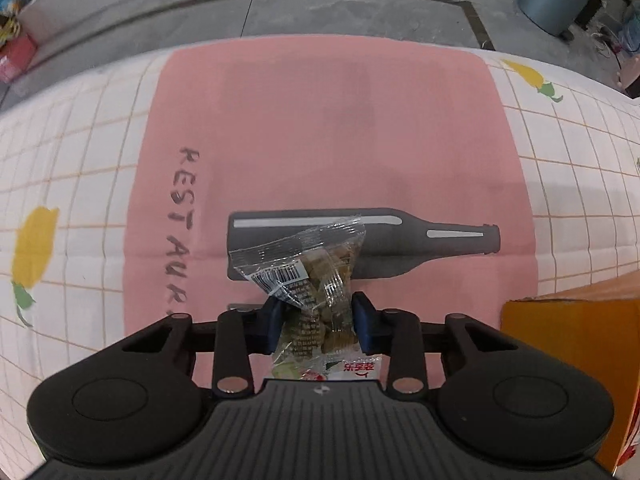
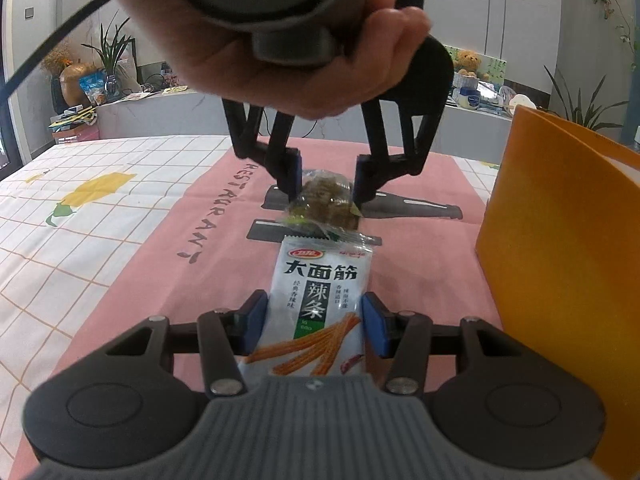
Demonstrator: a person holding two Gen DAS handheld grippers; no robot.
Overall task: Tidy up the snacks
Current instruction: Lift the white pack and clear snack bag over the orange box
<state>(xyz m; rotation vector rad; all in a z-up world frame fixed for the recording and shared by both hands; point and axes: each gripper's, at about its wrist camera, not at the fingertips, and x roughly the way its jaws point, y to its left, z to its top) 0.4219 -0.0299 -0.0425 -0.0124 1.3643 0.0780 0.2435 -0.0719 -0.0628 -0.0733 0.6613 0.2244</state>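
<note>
A clear bag of brown snack pieces (image 1: 316,264) with a barcode label is pinched between the blue pads of my left gripper (image 1: 318,314), which points steeply down over the pink placemat (image 1: 320,140). In the right wrist view a hand holds that left gripper (image 2: 326,188) from above, shut on the same clear bag (image 2: 326,202) just above the mat. My right gripper (image 2: 314,314) is shut on a white packet of spicy strips (image 2: 320,292) printed with orange sticks. The packet's far end nearly meets the clear bag.
An orange cardboard box (image 2: 560,260) stands open at the right, also showing in the left wrist view (image 1: 572,344). The placemat carries a dark bottle print (image 1: 420,240) and lies on a white checked tablecloth (image 1: 60,152). Shelves with plants stand beyond the table.
</note>
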